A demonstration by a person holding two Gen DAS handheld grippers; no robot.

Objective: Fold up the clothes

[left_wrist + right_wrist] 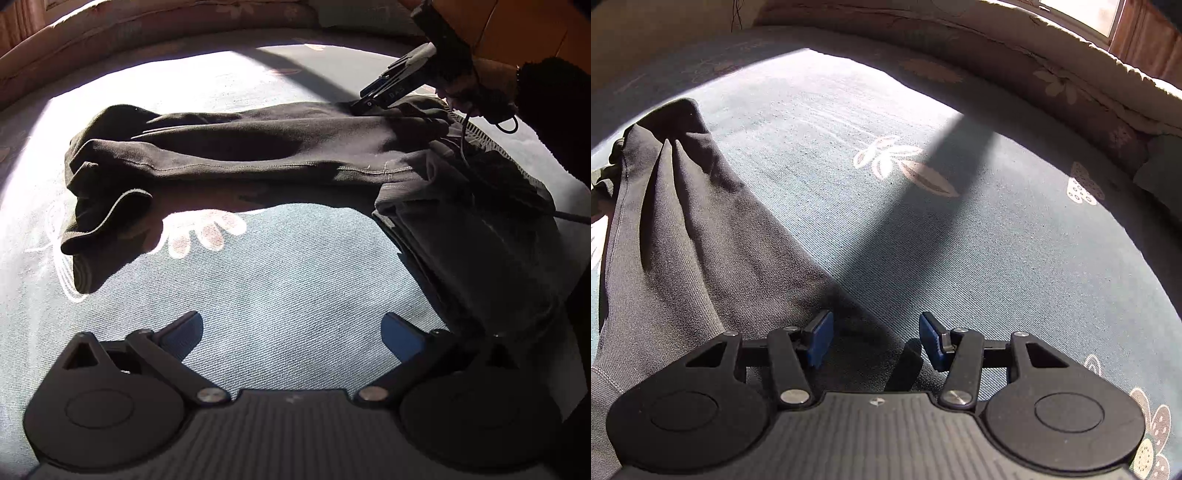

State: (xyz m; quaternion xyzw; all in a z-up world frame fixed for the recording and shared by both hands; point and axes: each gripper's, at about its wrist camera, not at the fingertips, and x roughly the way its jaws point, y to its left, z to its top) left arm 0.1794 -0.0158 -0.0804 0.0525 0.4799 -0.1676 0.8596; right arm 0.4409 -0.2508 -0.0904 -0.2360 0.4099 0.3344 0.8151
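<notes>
Trousers point(258, 155), dark, lie across the blue flowered bedspread point(295, 266) in my left wrist view, cuffs crumpled at the left, waistband at the right on a second folded dark garment point(480, 251). My left gripper point(291, 338) hovers over bare bedspread, jaws spread wide and empty. Farther right, my right gripper point(876, 338) sits low at the trousers' far edge, jaws apart, one blue pad point(820, 338) over the cloth, nothing pinched.

Left gripper point(291, 338) jaws spread wide, nothing between them. Right gripper point(876, 339) also parted, empty, angled low.
</notes>
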